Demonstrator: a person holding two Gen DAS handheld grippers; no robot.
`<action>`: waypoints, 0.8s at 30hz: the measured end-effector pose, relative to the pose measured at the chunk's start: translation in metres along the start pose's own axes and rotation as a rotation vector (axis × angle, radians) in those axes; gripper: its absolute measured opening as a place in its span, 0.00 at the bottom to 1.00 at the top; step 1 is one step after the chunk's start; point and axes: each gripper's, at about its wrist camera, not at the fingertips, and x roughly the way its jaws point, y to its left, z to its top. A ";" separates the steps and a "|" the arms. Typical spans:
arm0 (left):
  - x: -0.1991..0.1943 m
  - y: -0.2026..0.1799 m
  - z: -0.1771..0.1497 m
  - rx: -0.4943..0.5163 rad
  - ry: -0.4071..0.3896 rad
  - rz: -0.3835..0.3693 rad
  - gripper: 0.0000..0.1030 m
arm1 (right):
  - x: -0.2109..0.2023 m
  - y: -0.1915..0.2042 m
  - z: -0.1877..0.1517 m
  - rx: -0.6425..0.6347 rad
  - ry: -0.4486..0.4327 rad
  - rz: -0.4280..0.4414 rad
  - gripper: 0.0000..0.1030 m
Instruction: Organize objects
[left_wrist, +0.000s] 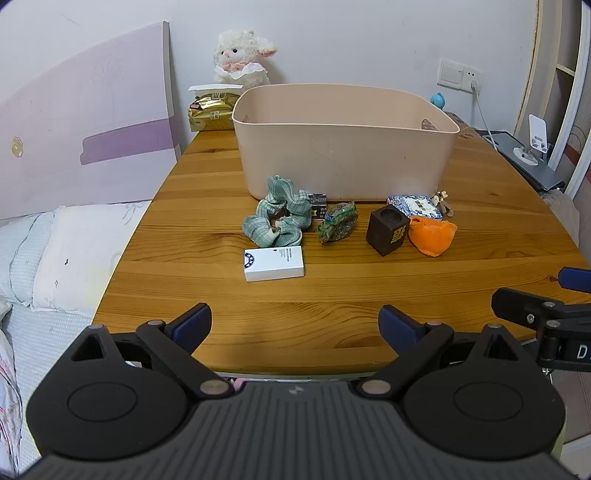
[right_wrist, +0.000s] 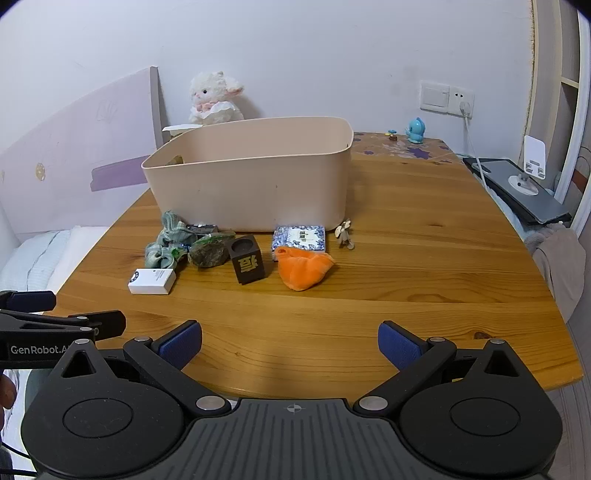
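A beige plastic bin (left_wrist: 343, 162) (right_wrist: 251, 184) stands on the wooden table (left_wrist: 295, 295) (right_wrist: 406, 258). In front of it lie a green scrunchie (left_wrist: 277, 221) (right_wrist: 164, 243), a white box (left_wrist: 273, 263) (right_wrist: 152, 281), a green-wrapped lump (left_wrist: 338, 222) (right_wrist: 210, 253), a dark wooden block (left_wrist: 388, 229) (right_wrist: 246, 260), an orange pouch (left_wrist: 431, 234) (right_wrist: 303, 267), a blue-white packet (left_wrist: 415, 206) (right_wrist: 299, 238) and a small wooden figure (left_wrist: 443, 201) (right_wrist: 344, 232). My left gripper (left_wrist: 295, 325) and right gripper (right_wrist: 290, 347) hover open and empty over the near table edge, well short of the objects.
A plush lamb (left_wrist: 242, 57) (right_wrist: 214, 98) and a gold packet (left_wrist: 212, 110) sit behind the bin. A blue toy (right_wrist: 415, 130), a wall socket with cable (right_wrist: 465, 107) and a phone stand on a dark tray (right_wrist: 524, 177) are at the right. A bed (left_wrist: 55, 258) lies left.
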 end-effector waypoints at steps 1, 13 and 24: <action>0.000 0.000 0.000 0.001 -0.001 0.000 0.95 | 0.000 0.000 0.000 0.001 0.000 0.001 1.00; 0.000 -0.001 0.000 0.006 0.005 0.001 0.95 | 0.001 -0.003 0.001 0.011 0.009 0.004 1.00; 0.001 -0.002 -0.001 0.006 0.006 0.002 0.95 | 0.002 -0.004 0.001 0.016 0.010 0.010 1.00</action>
